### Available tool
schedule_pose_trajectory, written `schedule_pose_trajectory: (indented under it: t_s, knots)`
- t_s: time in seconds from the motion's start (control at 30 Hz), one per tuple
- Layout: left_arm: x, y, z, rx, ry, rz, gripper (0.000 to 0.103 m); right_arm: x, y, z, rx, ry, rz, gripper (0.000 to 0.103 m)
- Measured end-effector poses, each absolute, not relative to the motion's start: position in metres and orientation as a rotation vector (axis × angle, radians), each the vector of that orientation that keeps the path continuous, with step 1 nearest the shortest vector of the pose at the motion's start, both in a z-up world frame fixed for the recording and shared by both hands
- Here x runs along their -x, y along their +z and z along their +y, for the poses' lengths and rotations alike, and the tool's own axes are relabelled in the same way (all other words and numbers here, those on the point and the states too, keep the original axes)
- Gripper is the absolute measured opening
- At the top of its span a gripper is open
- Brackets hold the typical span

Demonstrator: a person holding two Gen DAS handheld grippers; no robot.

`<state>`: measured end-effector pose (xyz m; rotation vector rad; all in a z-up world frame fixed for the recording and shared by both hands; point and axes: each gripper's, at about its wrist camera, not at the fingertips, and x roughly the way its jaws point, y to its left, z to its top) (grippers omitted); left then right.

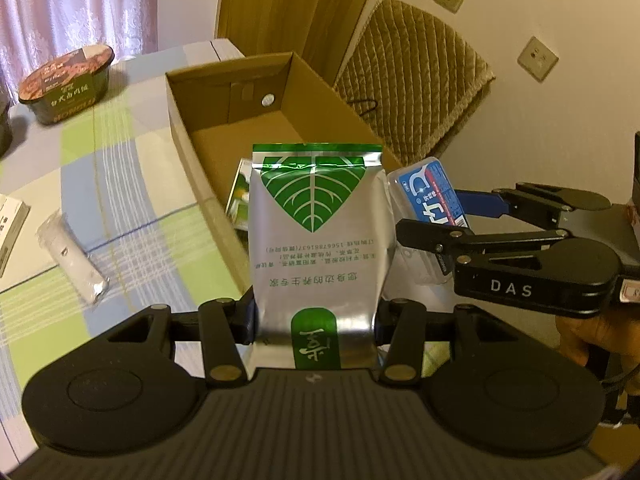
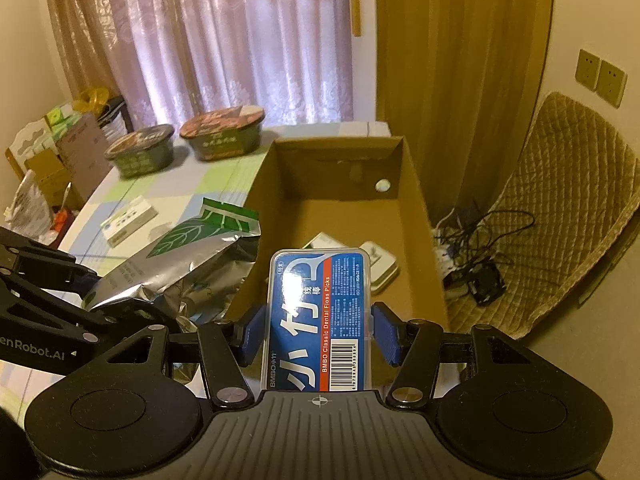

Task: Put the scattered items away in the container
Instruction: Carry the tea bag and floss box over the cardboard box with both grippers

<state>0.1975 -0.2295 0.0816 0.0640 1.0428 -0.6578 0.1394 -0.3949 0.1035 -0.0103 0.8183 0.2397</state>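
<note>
Both grippers, left clamping the foil pouch and right the floss-pick case, could collide over the cardboard box.

Pink curtains, quilted chair, wall sockets, tangled cables on floor.

The right gripper clamps a clear plastic box of blue-labelled dental floss picks over the near end of an open brown cardboard box, beside a silver foil pouch with green leaf print.
</note>
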Motion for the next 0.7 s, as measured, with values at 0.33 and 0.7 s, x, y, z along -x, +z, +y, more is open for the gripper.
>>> schedule_pose_trajectory:
  t_s: [0.33,0.7]
  knots:
    - [-0.222,0.078,-0.254,-0.018,-0.610,1.037,0.044,-0.171,0.107,-0.416,0.026,0.214,0.813,0.059]
    - [-0.242,0.066,-0.269,0.040,-0.561,1.046,0.044,-0.196,0.098,-0.427,0.029,0.212,0.823,0.059]
